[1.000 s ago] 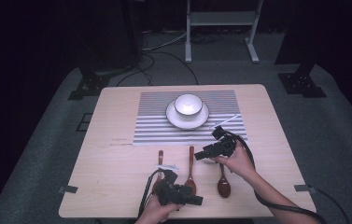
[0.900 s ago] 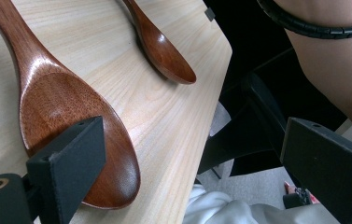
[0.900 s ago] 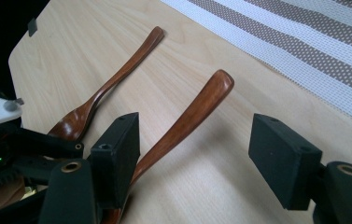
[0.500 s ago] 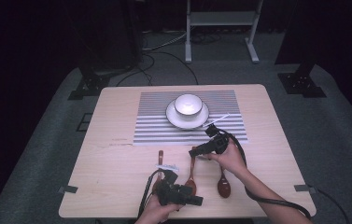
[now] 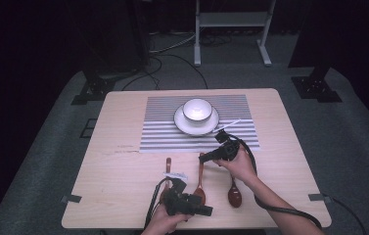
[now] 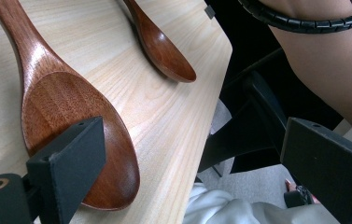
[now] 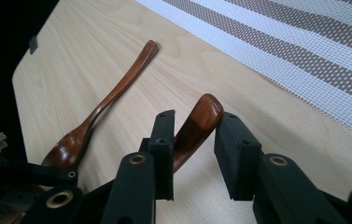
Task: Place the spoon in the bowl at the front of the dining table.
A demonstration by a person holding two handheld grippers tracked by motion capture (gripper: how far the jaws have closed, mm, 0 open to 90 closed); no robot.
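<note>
Table (image 5: pixel 123 171) brightly lit from above, surroundings dark; high view soft, low detail. Gripper views sharp; near jaws slightly blurred; soft shadows.

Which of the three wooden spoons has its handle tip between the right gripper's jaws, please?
The middle spoon: its handle tip sits between the right gripper's open jaws, while the left spoon and right spoon lie apart.

- Three wooden spoons on the table (image 5: pixel 123 147): left spoon (image 5: pixel 167 169), middle spoon (image 5: pixel 200 178), right spoon (image 5: pixel 234 195).
- One white bowl (image 5: pixel 197 109).
- One plate (image 5: pixel 182 122) under it.
- One striped mat (image 5: pixel 162 132).
- Two claws: left claw (image 5: pixel 202 210), right claw (image 5: pixel 204 158).
</note>
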